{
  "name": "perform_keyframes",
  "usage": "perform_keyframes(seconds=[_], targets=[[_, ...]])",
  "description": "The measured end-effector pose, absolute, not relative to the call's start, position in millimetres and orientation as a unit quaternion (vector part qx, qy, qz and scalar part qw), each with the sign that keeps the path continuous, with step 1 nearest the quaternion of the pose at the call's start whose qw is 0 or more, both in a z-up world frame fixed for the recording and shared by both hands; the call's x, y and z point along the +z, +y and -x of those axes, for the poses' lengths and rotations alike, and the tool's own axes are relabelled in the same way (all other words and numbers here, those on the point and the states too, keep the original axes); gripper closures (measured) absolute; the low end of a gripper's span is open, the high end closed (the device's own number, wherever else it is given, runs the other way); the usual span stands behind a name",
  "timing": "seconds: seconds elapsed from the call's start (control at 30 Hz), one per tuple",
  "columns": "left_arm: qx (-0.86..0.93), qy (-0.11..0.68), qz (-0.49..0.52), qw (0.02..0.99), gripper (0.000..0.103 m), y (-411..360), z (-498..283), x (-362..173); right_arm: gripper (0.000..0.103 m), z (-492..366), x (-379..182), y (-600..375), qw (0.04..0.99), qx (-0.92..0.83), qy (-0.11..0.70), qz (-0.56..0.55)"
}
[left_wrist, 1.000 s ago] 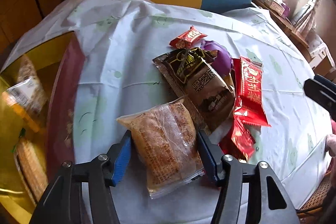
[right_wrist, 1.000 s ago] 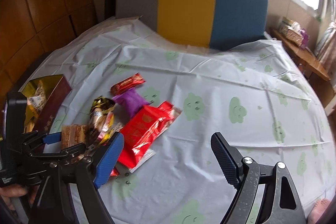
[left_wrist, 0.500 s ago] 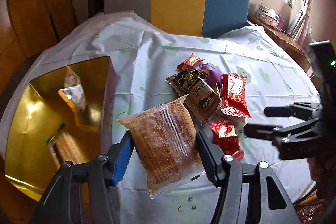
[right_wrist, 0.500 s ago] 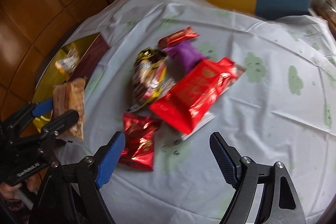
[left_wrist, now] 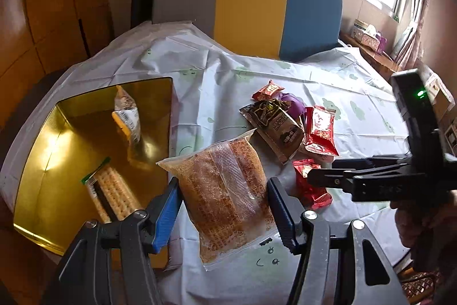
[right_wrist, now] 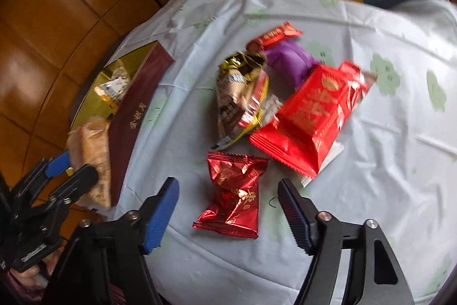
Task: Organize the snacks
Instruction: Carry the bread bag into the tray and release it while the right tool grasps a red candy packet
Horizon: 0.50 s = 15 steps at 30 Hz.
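Observation:
My left gripper point(left_wrist: 222, 208) is shut on a clear packet of brown crisp cake point(left_wrist: 225, 190) and holds it in the air beside the gold-lined box point(left_wrist: 57, 139). That packet also shows in the right wrist view point(right_wrist: 94, 150), at the box's maroon wall point(right_wrist: 134, 116). My right gripper point(right_wrist: 228, 208) is open, its fingers on either side of a small shiny red packet point(right_wrist: 234, 193) on the tablecloth. Beyond it lie a large red packet point(right_wrist: 311, 116), a brown-and-gold packet point(right_wrist: 240, 93), a purple packet point(right_wrist: 288, 59) and a small red bar point(right_wrist: 277, 36).
The box holds a cracker pack point(left_wrist: 111, 190) and a small white-and-orange packet point(left_wrist: 127, 116). A grey, yellow and blue chair back point(left_wrist: 248, 10) stands behind the round table with its pale cloud-print cloth point(right_wrist: 371, 162). Wooden panels are at the left.
My left gripper has lifted the crisp cake packet and carried it left toward the box. My right gripper has moved forward and down over the small red packet.

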<state>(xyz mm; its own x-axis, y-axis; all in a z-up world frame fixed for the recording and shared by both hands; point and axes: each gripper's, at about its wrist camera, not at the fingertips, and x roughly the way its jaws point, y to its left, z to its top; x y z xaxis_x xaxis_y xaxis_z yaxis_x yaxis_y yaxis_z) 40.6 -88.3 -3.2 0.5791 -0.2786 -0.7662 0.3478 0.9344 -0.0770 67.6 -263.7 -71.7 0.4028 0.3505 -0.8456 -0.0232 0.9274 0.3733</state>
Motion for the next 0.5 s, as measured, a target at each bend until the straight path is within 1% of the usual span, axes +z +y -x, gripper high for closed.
perform_keyframes(seconds=[0.07, 0.1, 0.13, 0.2, 0.3, 0.5], targets=[[-0.173, 0.421, -0.032, 0.89, 0.042, -79, -40, -1, 0.039, -69, -77, -262, 0.818, 0.106, 0.543, -0.154], [-0.17, 0.42, -0.026, 0.891, 0.042, -73, -40, 0, 0.046, -69, -79, -261, 0.817, 0.103, 0.546, -0.15], [-0.166, 0.419, -0.019, 0.892, 0.042, -65, -40, 1, 0.055, -70, -83, -258, 0.816, 0.099, 0.551, -0.143], [-0.156, 0.418, -0.006, 0.895, 0.042, -49, -41, 3, 0.066, -70, -92, -249, 0.815, 0.082, 0.563, -0.108], [-0.135, 0.417, 0.018, 0.899, 0.042, -17, -41, 5, 0.066, -67, -92, -238, 0.825, 0.081, 0.555, -0.067], [-0.072, 0.411, 0.065, 0.907, 0.042, 55, -41, 5, 0.065, -64, -97, -230, 0.83, 0.089, 0.548, -0.04]])
